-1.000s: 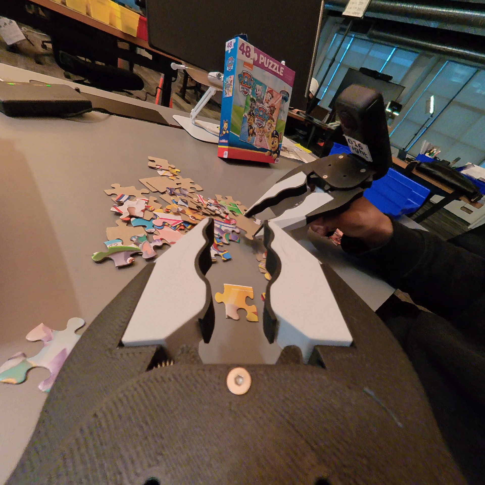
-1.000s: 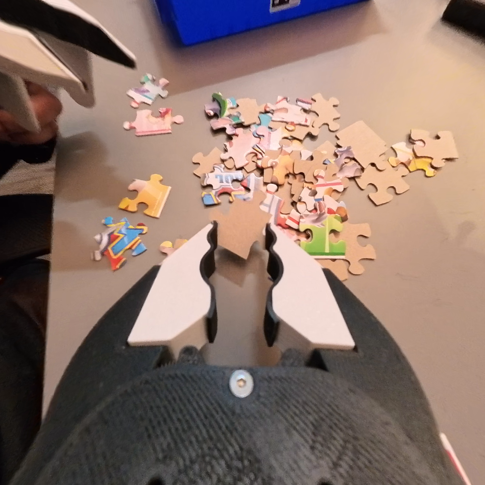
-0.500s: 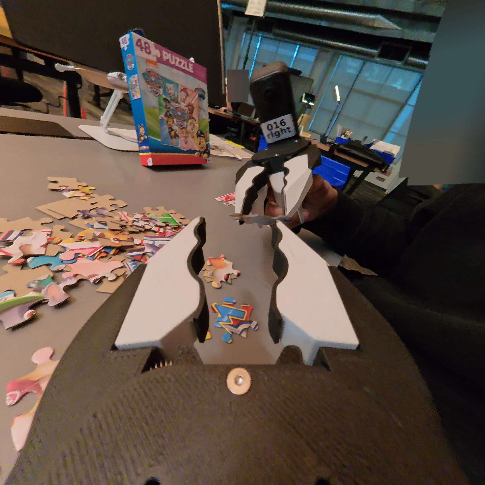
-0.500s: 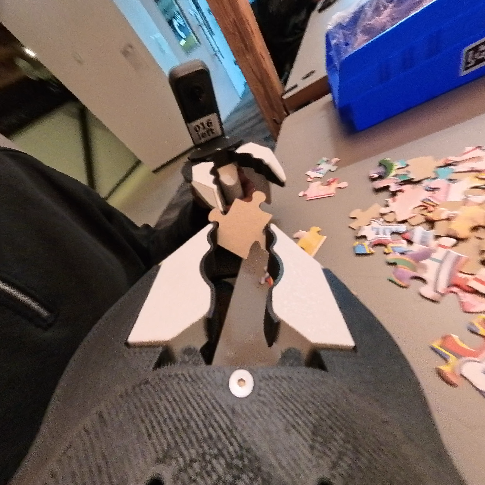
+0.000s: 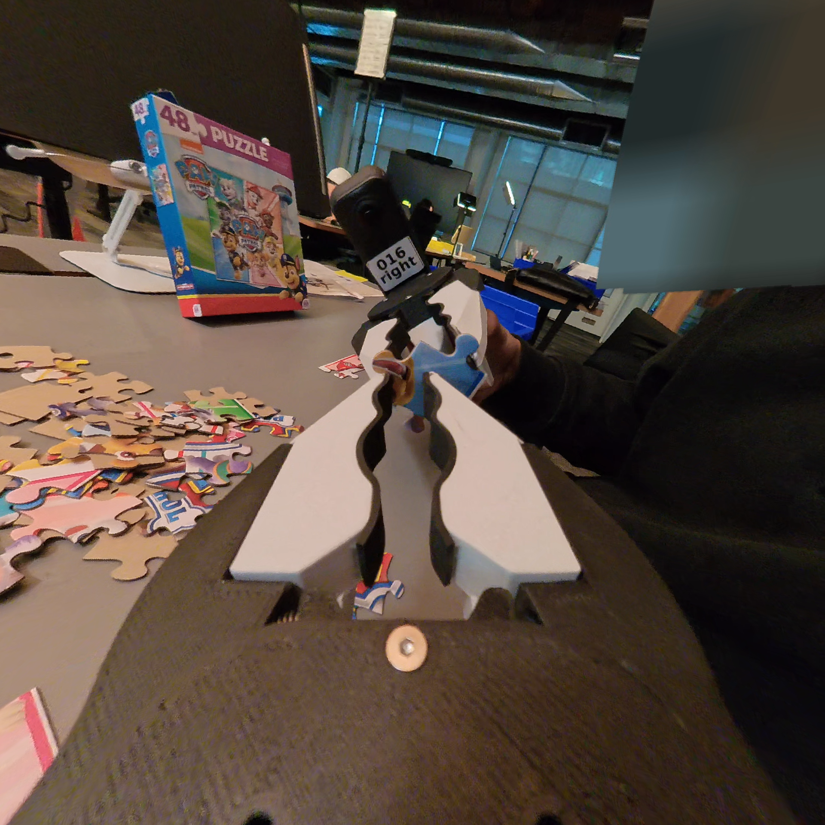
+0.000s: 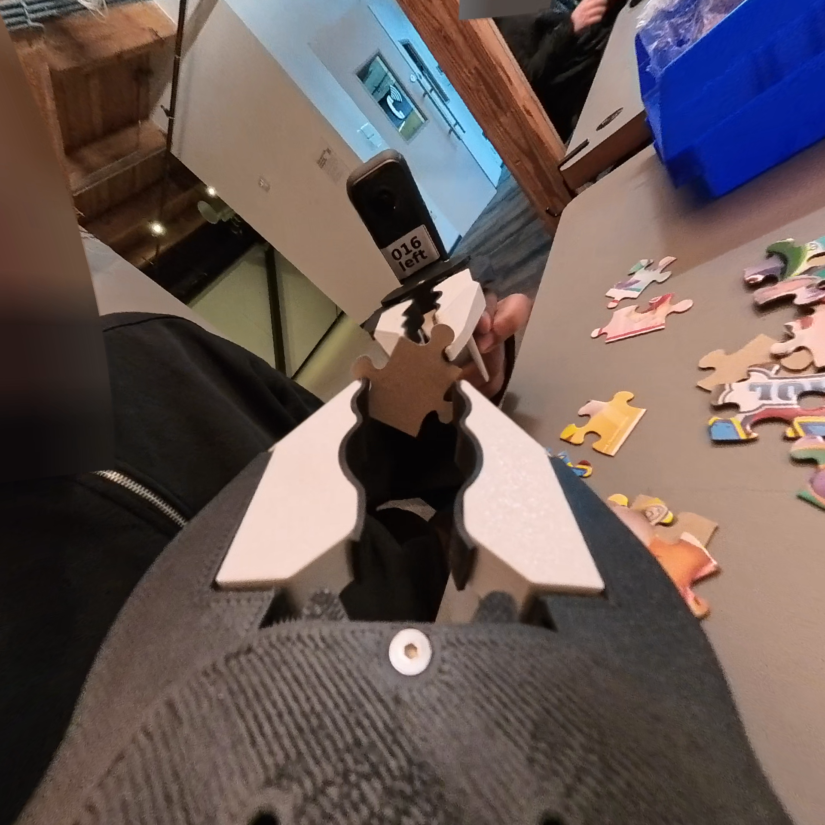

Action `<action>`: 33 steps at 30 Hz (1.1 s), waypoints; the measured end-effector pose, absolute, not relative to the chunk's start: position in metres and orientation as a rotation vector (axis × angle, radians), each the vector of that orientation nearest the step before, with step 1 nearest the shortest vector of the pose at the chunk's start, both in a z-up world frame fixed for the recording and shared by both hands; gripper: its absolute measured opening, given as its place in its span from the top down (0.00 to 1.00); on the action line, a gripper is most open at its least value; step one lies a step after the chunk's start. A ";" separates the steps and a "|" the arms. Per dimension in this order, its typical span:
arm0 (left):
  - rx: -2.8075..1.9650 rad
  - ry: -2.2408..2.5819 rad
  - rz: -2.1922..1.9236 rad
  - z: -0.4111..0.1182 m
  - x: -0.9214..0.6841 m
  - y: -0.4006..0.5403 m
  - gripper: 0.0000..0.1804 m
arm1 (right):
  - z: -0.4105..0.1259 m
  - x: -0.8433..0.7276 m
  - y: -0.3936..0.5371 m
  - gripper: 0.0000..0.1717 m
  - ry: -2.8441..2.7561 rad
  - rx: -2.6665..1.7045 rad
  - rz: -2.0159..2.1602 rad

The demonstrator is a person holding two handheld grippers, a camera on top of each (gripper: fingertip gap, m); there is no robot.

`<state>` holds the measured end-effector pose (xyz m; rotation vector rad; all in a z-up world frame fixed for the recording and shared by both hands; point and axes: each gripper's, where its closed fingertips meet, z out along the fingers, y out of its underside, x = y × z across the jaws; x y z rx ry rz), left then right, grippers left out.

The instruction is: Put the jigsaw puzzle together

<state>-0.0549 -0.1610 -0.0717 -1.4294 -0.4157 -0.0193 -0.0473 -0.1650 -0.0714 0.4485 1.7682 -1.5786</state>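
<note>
Puzzle piece (image 6: 408, 386): held in the air between both grippers, above the counter's edge; brown cardboard back towards the right wrist view, blue printed face (image 5: 439, 372) towards the left.
Right gripper (image 6: 410, 390): fingertips clamped on the piece's sides.
Left gripper (image 5: 404, 386): fingers narrowed onto the piece's lower end.
Counter (image 5: 156, 343): grey, strewn with loose pieces (image 5: 111, 451).
Labels: small white tag on each gripper's camera; writing not given.
Puzzle box (image 5: 223, 218): upright beyond the pieces, cartoon dogs printed on it.
Blue bin (image 6: 732, 93): far corner.
</note>
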 end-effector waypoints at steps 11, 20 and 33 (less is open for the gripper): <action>-1.389 -0.519 -0.078 -0.076 -0.068 -0.167 1.00 | -0.071 -0.073 -0.152 0.79 1.678 0.593 -1.644; -1.441 -0.589 -0.082 -0.090 -0.076 -0.164 1.00 | -0.084 -0.082 -0.147 0.83 1.778 0.661 -1.650; -1.361 -0.672 -0.041 -0.088 -0.091 -0.180 1.00 | -0.164 -0.098 -0.141 0.78 2.714 0.688 -1.355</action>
